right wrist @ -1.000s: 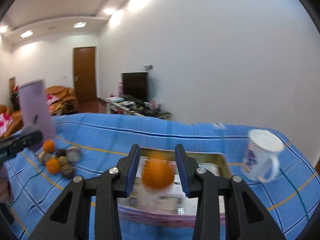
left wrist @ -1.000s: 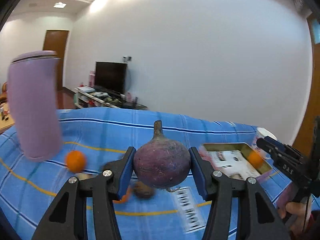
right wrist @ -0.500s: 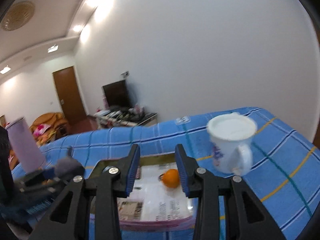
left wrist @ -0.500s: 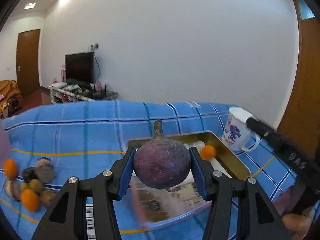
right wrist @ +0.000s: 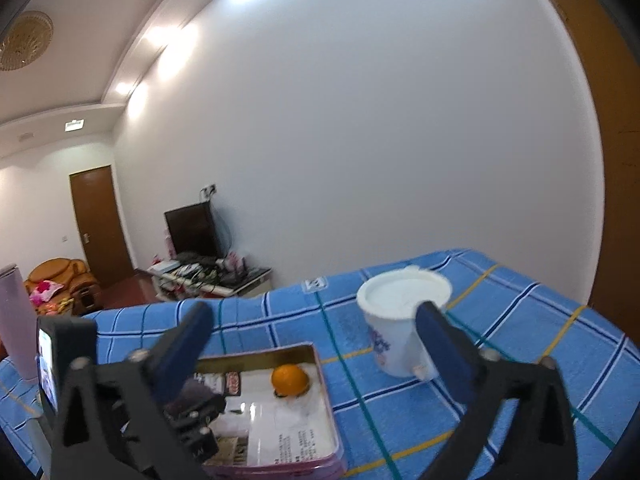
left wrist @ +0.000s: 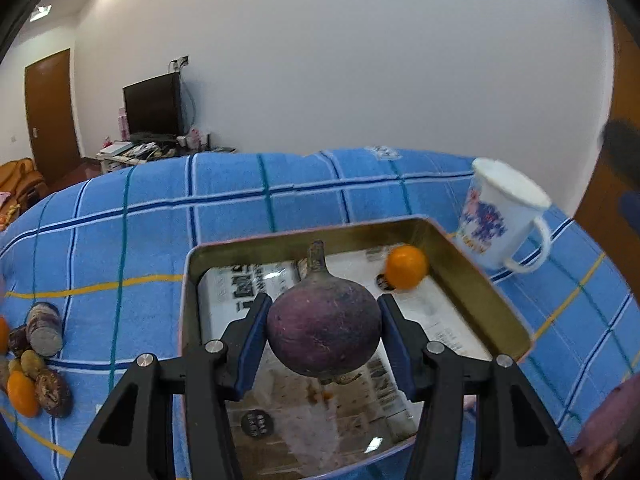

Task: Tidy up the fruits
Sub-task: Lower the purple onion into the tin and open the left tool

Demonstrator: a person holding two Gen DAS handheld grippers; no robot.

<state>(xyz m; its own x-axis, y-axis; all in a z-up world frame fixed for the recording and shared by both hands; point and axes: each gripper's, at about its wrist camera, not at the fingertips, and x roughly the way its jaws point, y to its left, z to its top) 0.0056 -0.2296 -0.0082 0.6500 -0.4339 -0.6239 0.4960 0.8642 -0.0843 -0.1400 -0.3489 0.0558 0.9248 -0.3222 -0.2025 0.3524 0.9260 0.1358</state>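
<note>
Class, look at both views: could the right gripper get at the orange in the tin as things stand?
Probably yes: the right gripper, jaws opening and empty, faces the orange, lying uncovered in the tin. The left gripper, with its purple fruit, crowds the near side.

**Background stuff around the bench**

The bench has a blue plaid cloth (left wrist: pixel 280 184) over it. A white mug (left wrist: pixel 500 216) with a blue print stands on the cloth, handle out, and a pale purple tumbler (right wrist: pixel 16 320) is off at the far left. Behind that there's a black TV (right wrist: pixel 192 232) on a cluttered low stand (right wrist: pixel 212 280), a brown door (right wrist: pixel 100 220) and an orange armchair (right wrist: pixel 60 280) against the white walls.
</note>
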